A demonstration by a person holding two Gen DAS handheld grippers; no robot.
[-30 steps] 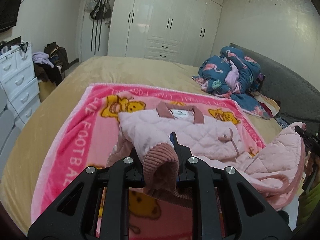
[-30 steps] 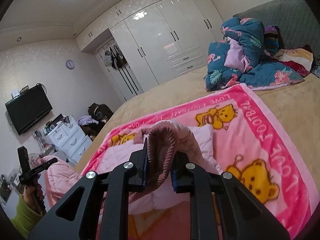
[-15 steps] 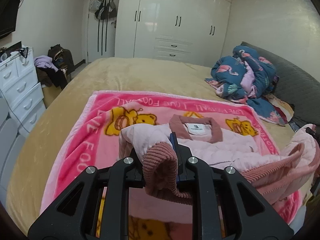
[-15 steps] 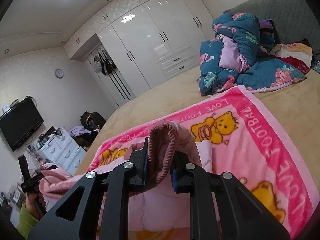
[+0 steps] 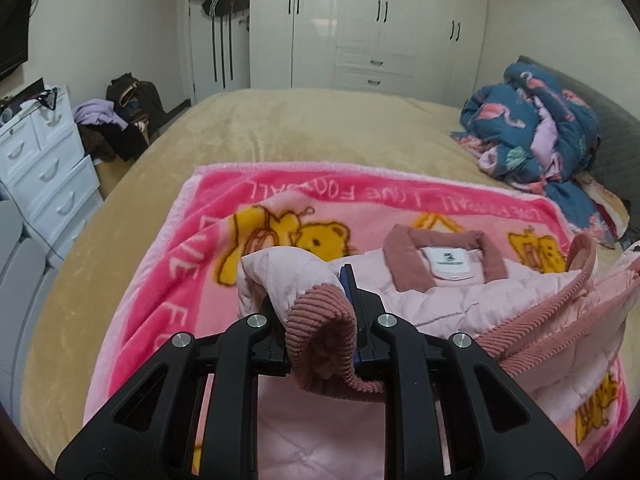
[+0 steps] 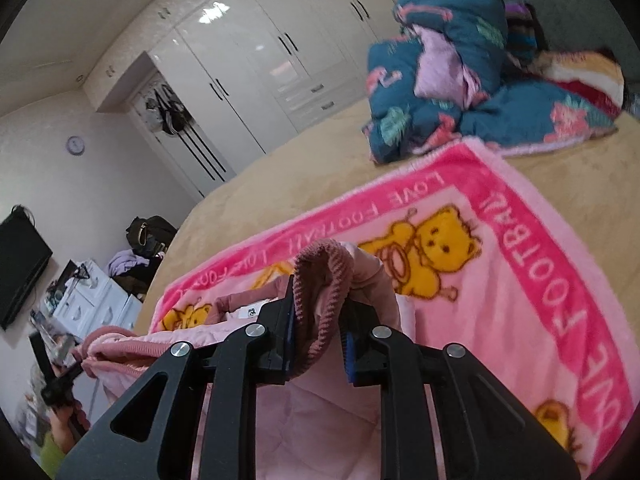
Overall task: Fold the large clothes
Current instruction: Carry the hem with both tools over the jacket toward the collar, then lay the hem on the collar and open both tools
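The left gripper (image 5: 320,308) pinched one ribbed hem corner of the pink jacket (image 5: 440,300). The right gripper (image 6: 320,336) pinched another above the pink blanket (image 6: 520,280).

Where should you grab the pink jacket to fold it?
By the ribbed hem, at its two corners, coming from the bottom end opposite the collar. The hem is a thick corduroy band that bunches firmly, and the pink jacket lies collar-away. The left gripper and right gripper are shut on it there.
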